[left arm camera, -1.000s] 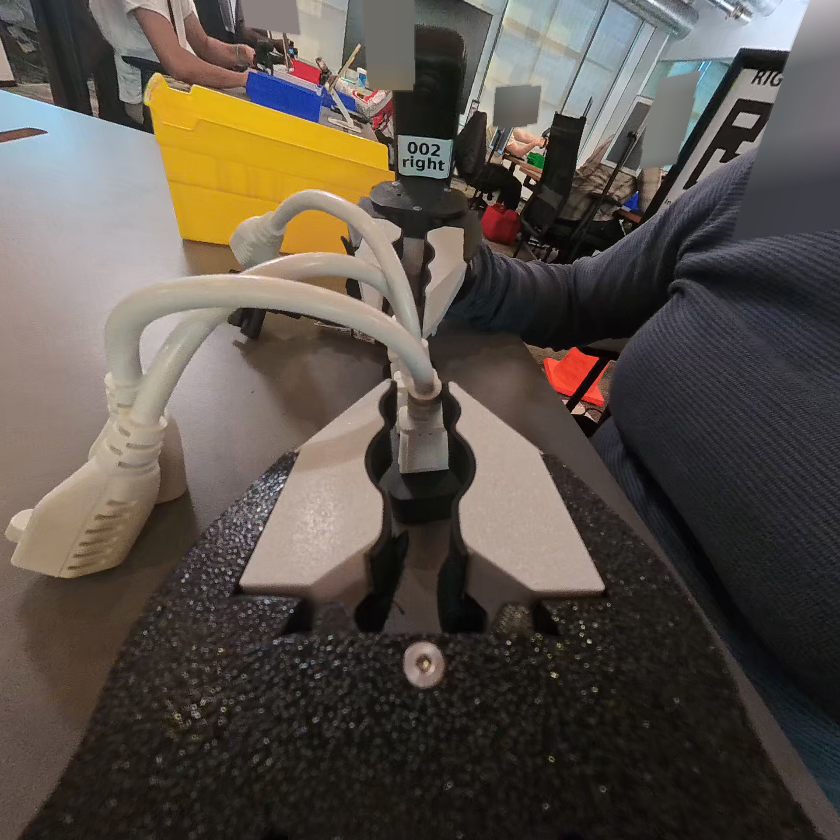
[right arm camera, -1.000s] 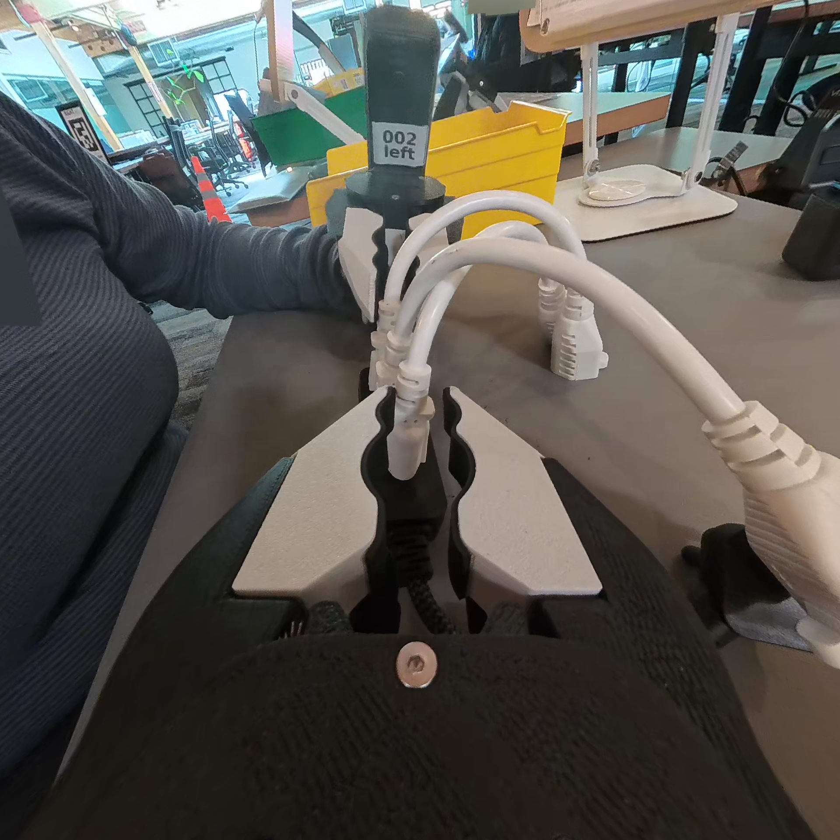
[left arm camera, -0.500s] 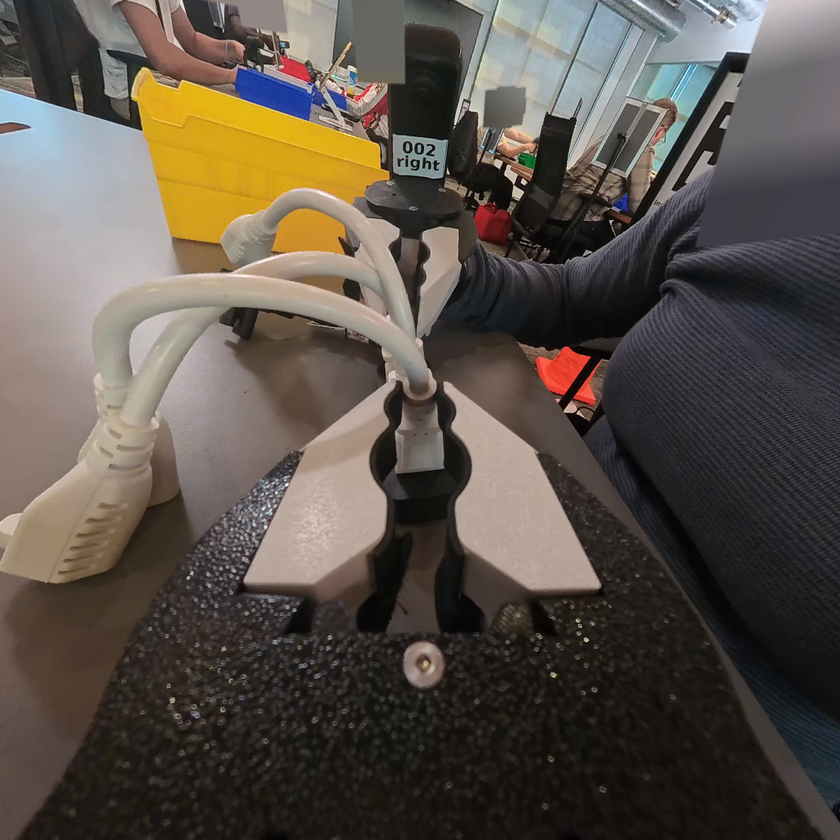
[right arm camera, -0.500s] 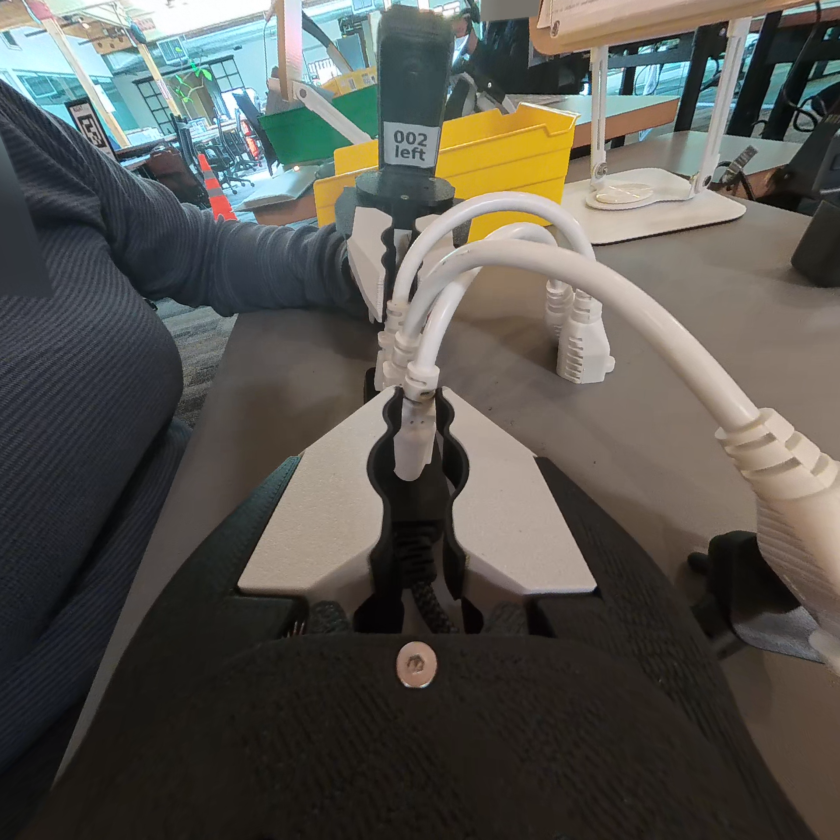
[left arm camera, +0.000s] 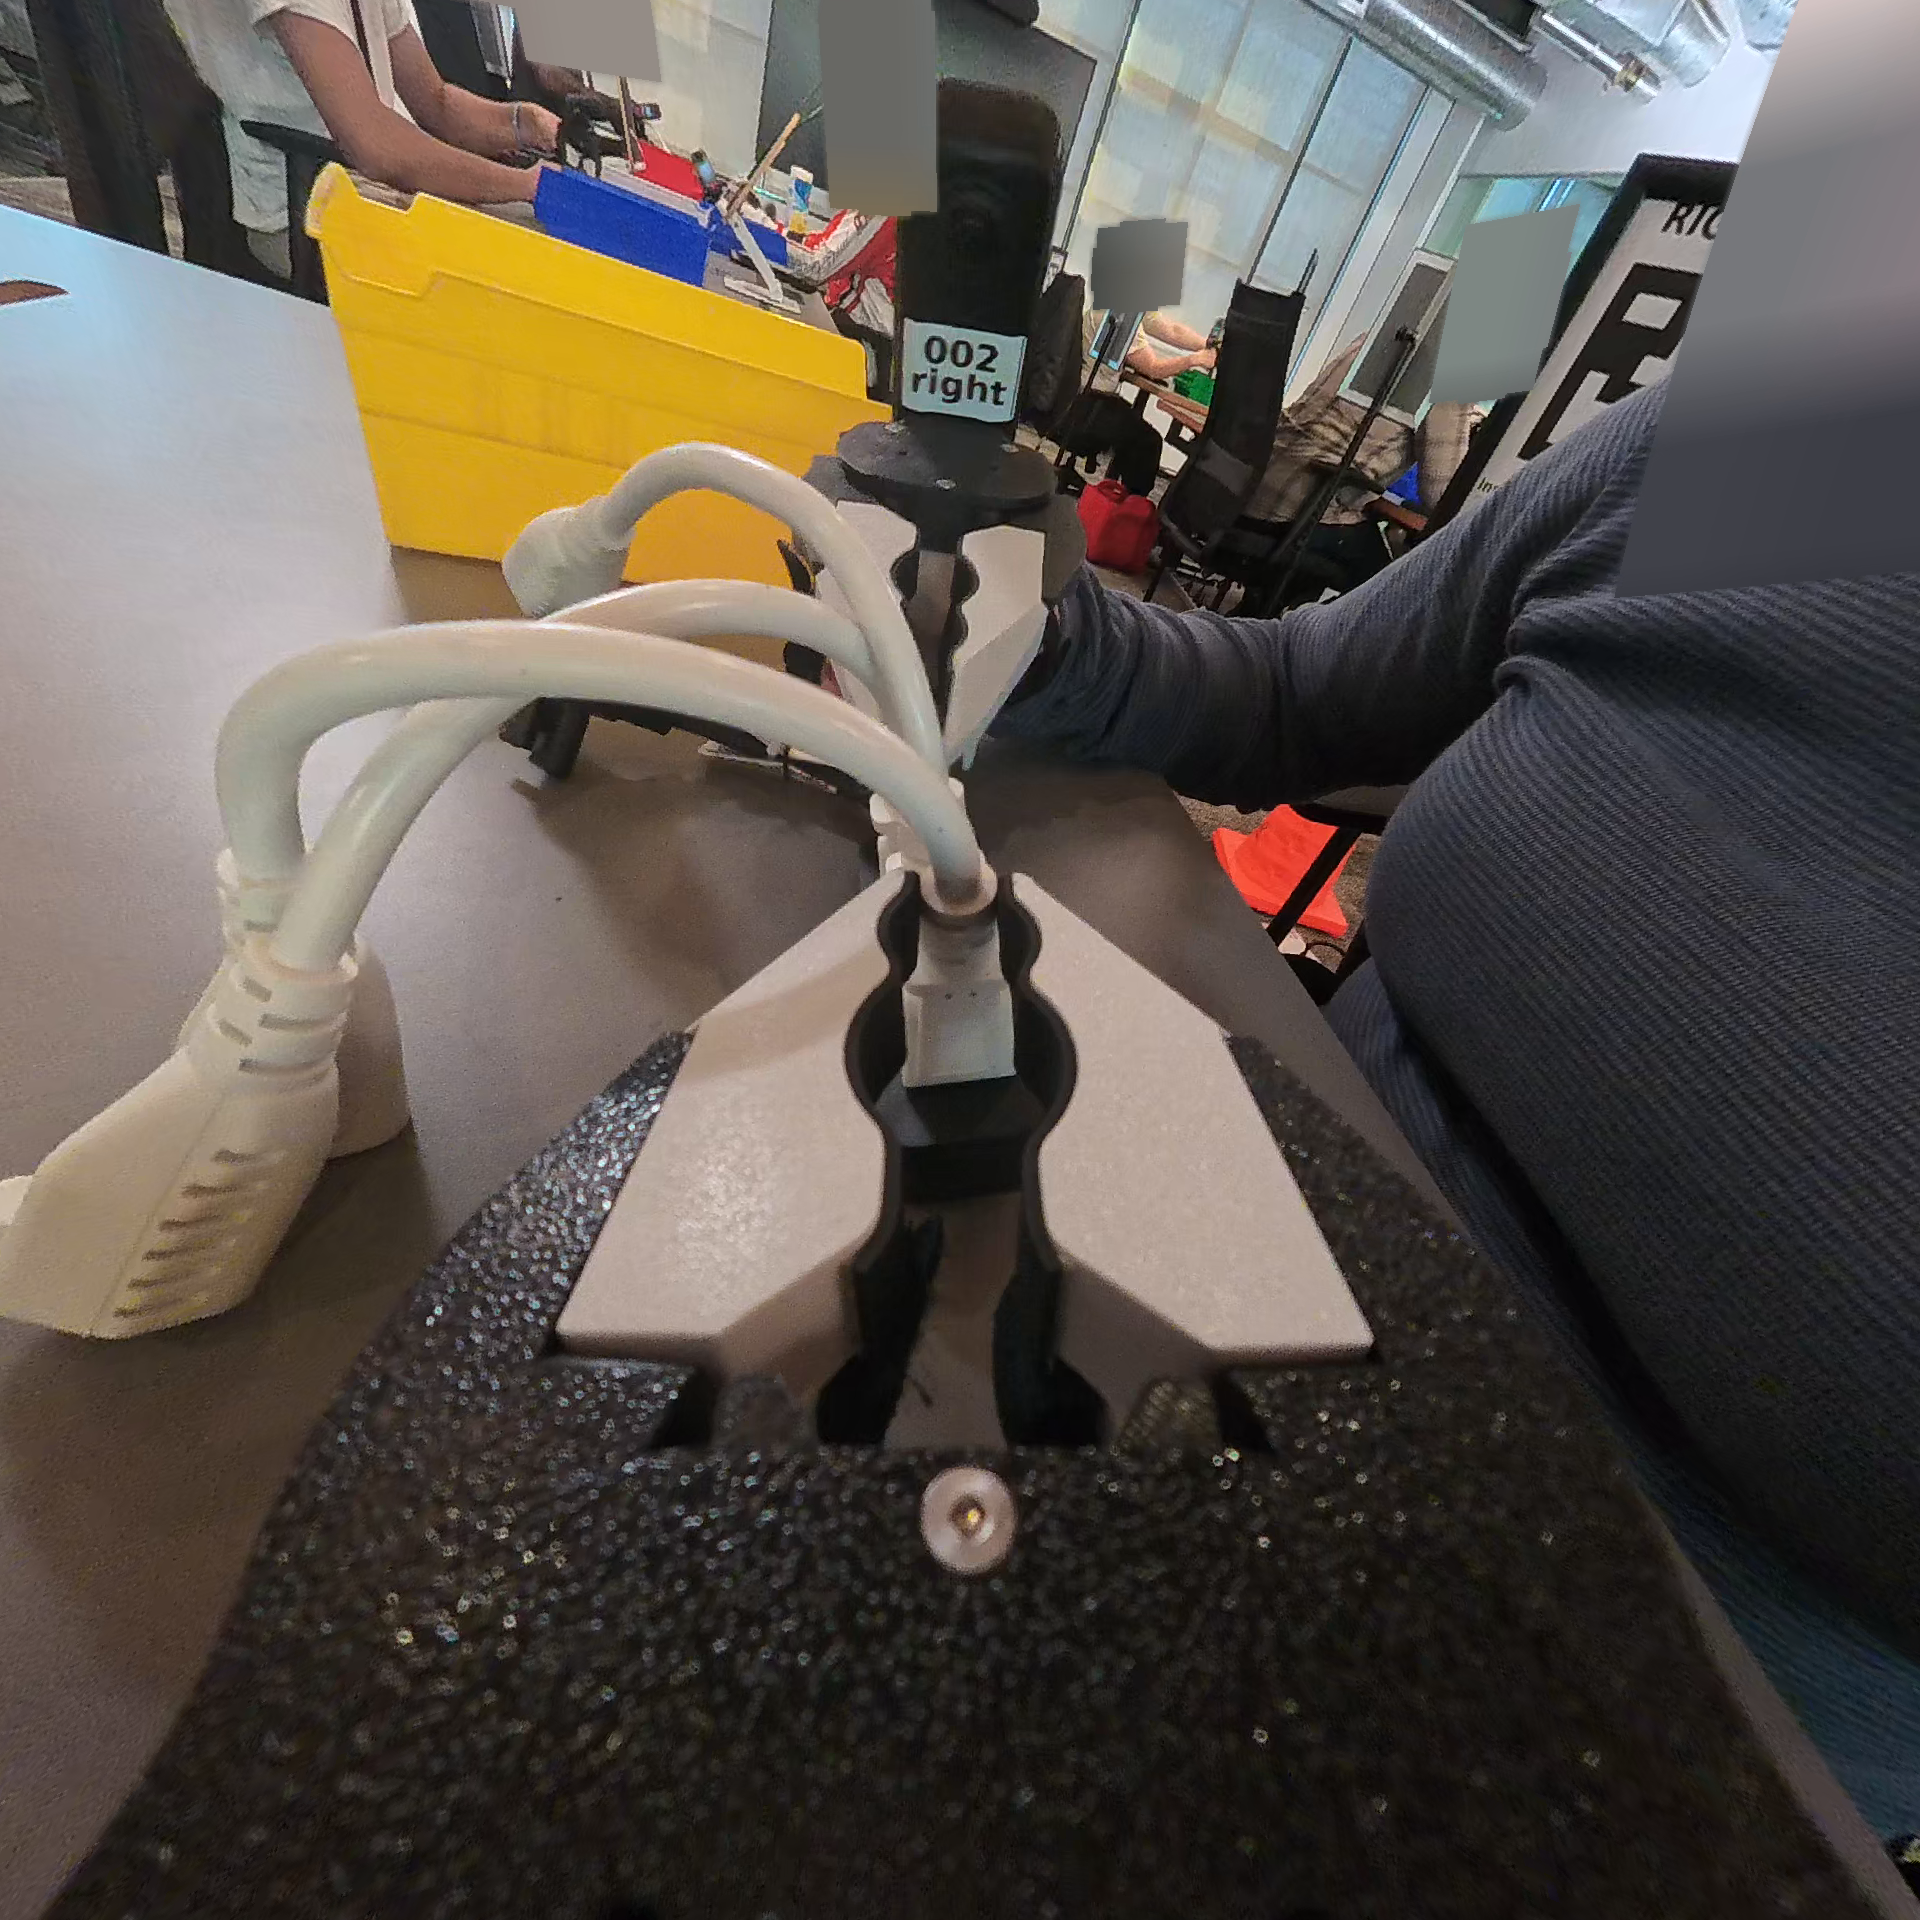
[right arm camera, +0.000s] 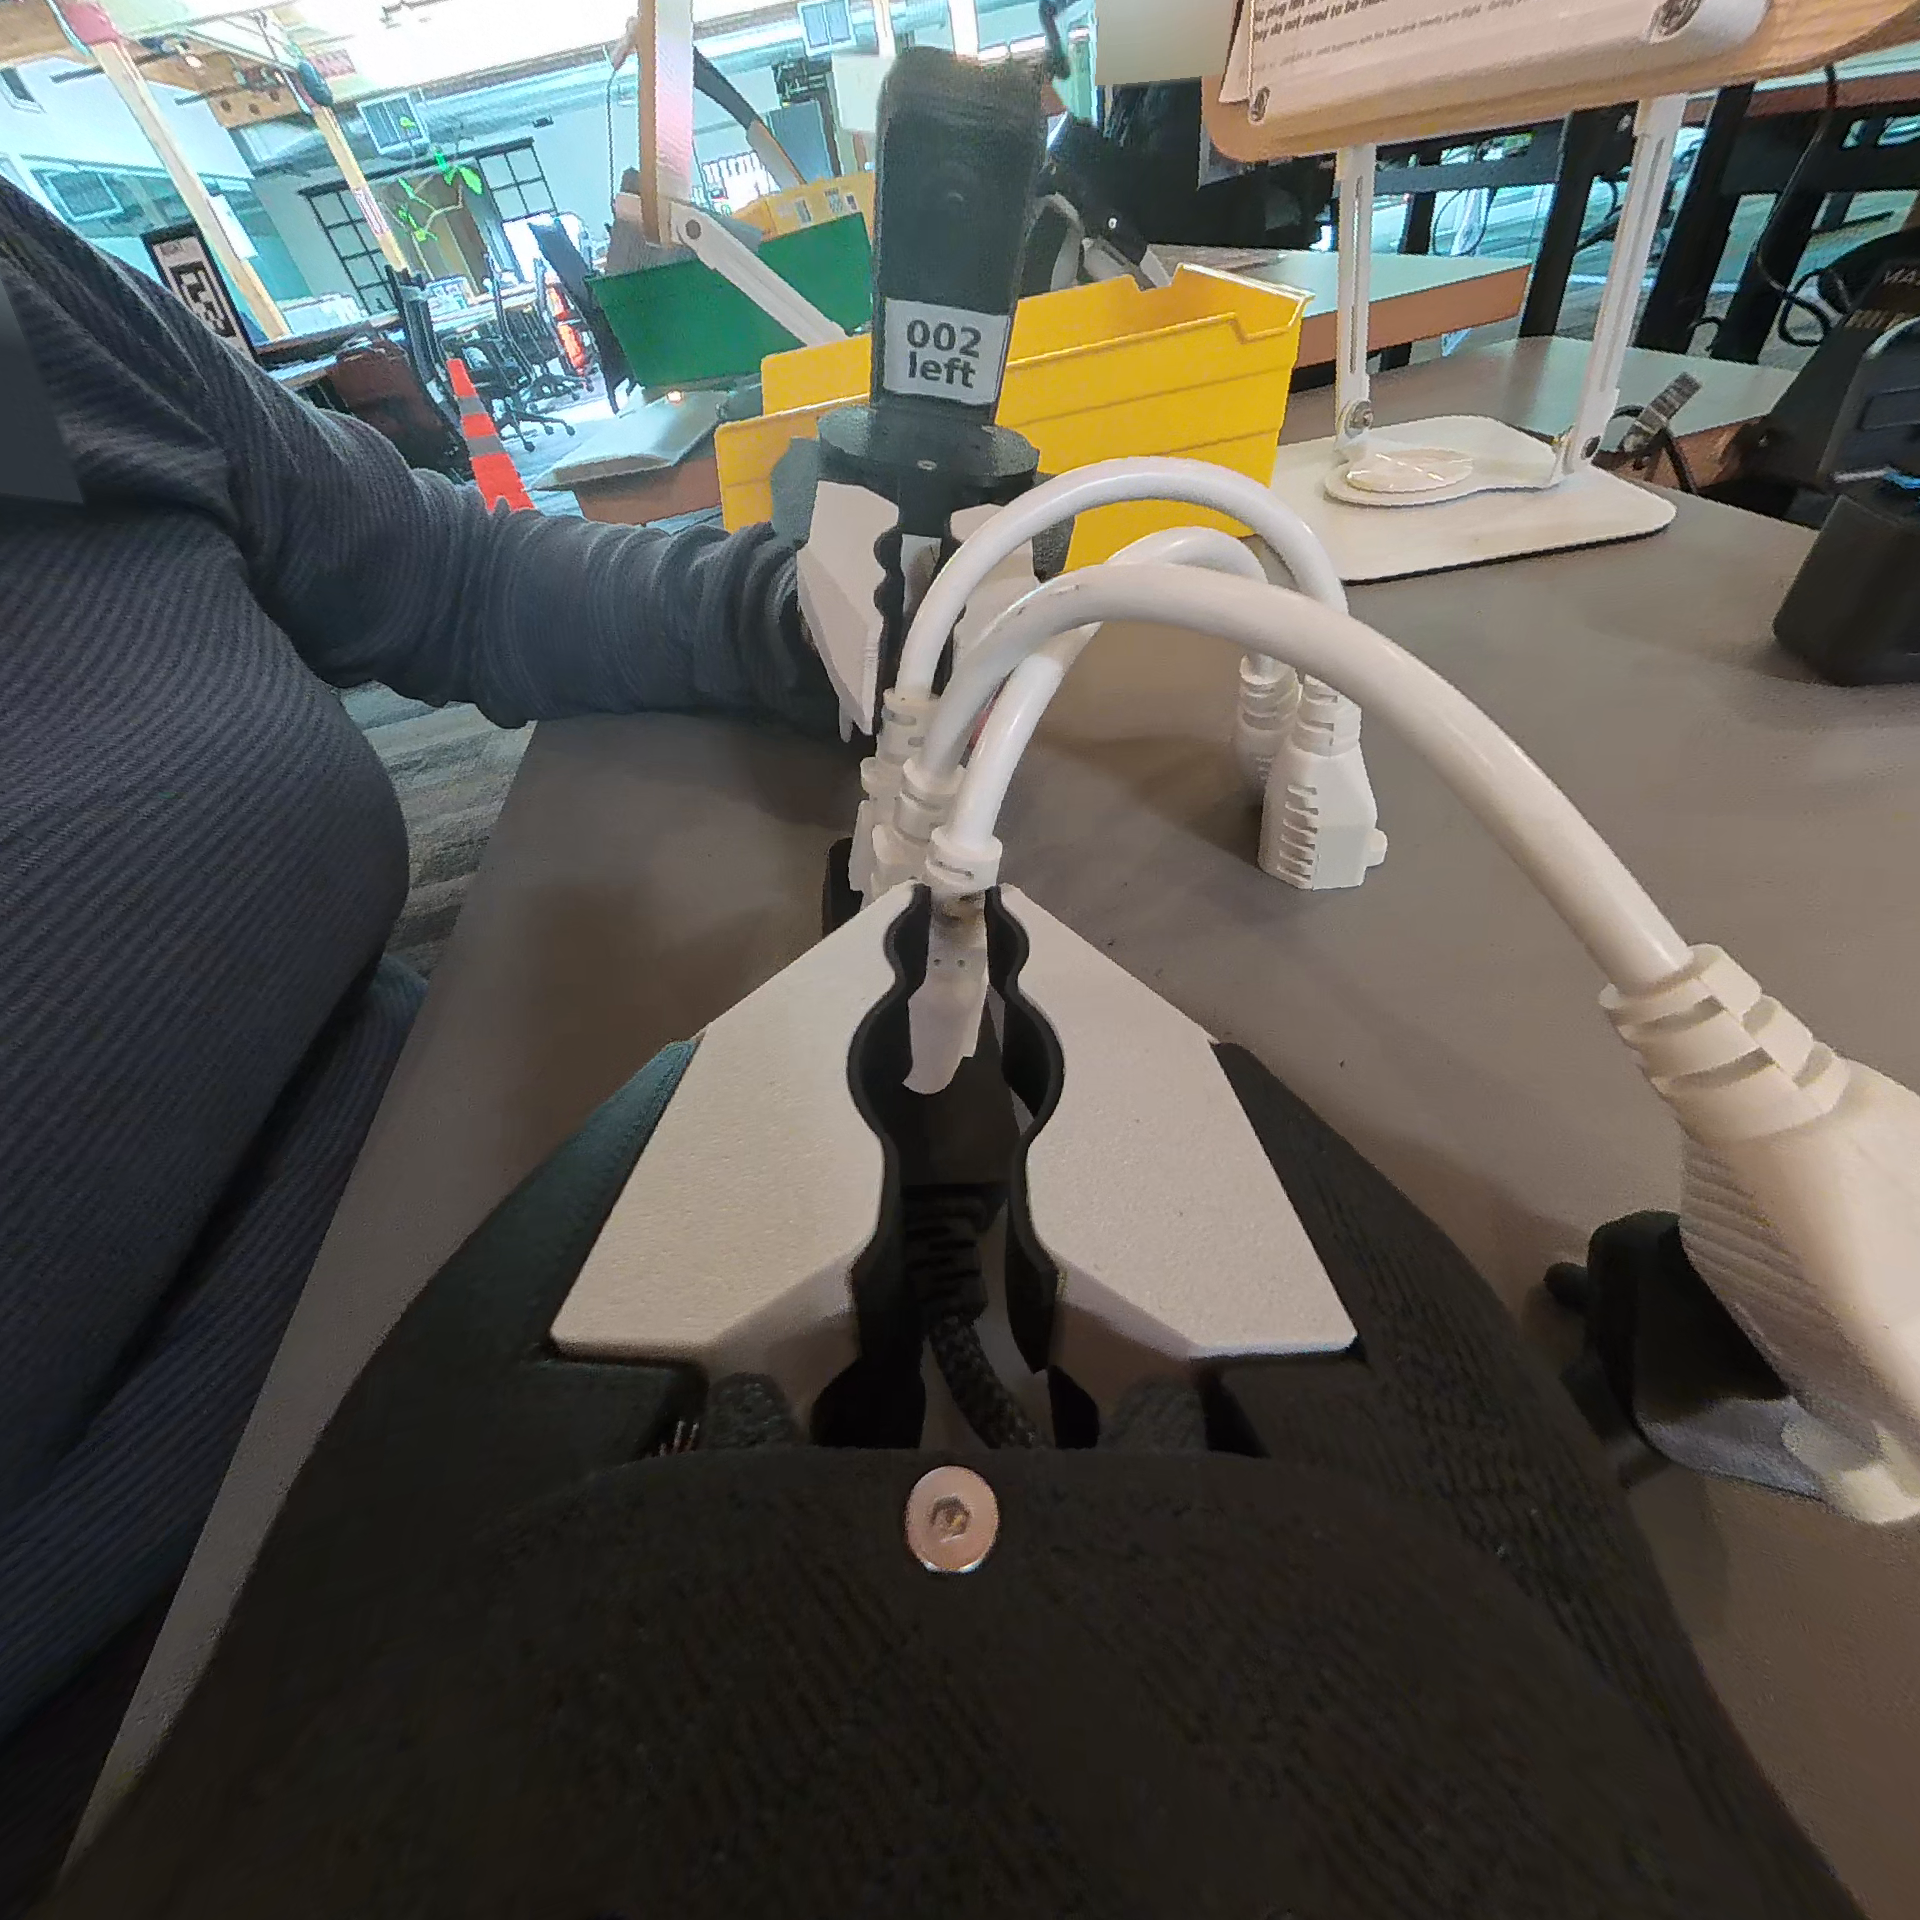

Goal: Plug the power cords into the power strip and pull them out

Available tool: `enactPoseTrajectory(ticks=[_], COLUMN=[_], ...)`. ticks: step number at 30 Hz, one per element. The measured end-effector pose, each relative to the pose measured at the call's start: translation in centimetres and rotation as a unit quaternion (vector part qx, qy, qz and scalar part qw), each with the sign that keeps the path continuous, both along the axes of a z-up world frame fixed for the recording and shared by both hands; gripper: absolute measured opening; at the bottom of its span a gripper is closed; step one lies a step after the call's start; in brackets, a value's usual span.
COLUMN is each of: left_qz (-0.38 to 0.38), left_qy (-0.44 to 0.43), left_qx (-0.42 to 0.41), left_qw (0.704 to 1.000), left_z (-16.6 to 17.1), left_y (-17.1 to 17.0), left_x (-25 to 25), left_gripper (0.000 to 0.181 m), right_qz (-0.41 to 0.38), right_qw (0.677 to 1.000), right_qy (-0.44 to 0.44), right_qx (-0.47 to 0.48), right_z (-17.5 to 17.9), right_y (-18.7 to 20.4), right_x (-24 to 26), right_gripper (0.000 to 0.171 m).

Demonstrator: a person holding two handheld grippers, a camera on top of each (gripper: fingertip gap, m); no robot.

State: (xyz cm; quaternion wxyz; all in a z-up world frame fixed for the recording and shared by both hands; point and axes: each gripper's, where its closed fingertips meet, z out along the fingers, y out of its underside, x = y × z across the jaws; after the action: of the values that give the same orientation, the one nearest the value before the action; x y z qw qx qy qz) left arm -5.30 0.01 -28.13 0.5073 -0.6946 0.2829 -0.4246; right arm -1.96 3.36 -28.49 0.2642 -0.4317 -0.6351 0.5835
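Note:
Three short white power cords (left arm camera: pixel 540 665) arch up from a black power strip (left arm camera: pixel 961 1143) that runs between my two grippers, which face each other. My left gripper (left arm camera: pixel 956 894) is shut on the nearest white plug (left arm camera: pixel 956 1018) at its end of the strip. My right gripper (right arm camera: pixel 956 894) is shut on the white plug (right arm camera: pixel 945 1008) at the other end, above the strip's black braided cable (right arm camera: pixel 971 1351). Each gripper also shows in the other's view: the right (left arm camera: pixel 956 644), the left (right arm camera: pixel 894 623). The cords' free socket ends (left arm camera: pixel 177 1195) (right arm camera: pixel 1818 1247) (right arm camera: pixel 1320 810) lie on the grey table (left arm camera: pixel 156 623).
A yellow bin (left arm camera: pixel 582 395) (right arm camera: pixel 1143 384) stands behind the cords. A white stand base (right arm camera: pixel 1455 499) and a black object (right arm camera: pixel 1860 582) sit farther back on the table. The holder's dark-sleeved arms (left arm camera: pixel 1558 831) reach in along the table's near edge. People work in the background. Some 6 centimeters of space lies between my two pairs of fingers.
Both grippers' jaws have closed in around the plugs at their ends of the strip; the right one was visibly wider a second ago. The cords and strip have barely moved.

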Motion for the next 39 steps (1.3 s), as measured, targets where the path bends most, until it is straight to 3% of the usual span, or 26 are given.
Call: enactPoseTrajectory(ticks=[18,22,24,26,29,34,39], left_qz=[-0.006,-0.003,0.019,0.059,0.1,0.145,0.127], left_qy=[-0.008,-0.042,-0.057,-0.054,-0.023,0.054,0.083], left_qx=[-0.007,-0.002,-0.001,0.013,0.056,0.058,0.033], left_qw=[1.0,0.999,0.998,0.997,0.993,0.986,0.988], left_z=[0.1,0.9,1.2,1.4,1.6,0.1,-1.0], left_y=[0.0,0.0,0.4,1.0,0.7,1.1,1.0], left_x=[0.0,-0.5,-1.2,-1.9,-2.3,-2.2,-1.1], left_gripper=[0.013,0.014,0.025,0.041,0.051,0.087,0.089], right_qz=[-0.022,-0.089,-0.158,-0.239,-0.31,-0.38,-0.447], right_qw=[1.0,0.992,0.972,0.932,0.882,0.844,0.808], right_qy=[0.02,0.066,0.105,0.15,0.163,0.169,0.148], right_qx=[0.009,0.066,0.14,0.226,0.313,0.339,0.354], right_z=[0.4,1.1,1.6,2.2,2.4,3.2,3.2], right_y=[0.7,3.0,5.3,7.9,10.2,11.9,13.8], right_x=[0.2,-0.3,-0.1,0.5,1.6,2.7,3.9], right_gripper=[0.007,0.007,0.007,0.006,0.005,0.004,0.004])
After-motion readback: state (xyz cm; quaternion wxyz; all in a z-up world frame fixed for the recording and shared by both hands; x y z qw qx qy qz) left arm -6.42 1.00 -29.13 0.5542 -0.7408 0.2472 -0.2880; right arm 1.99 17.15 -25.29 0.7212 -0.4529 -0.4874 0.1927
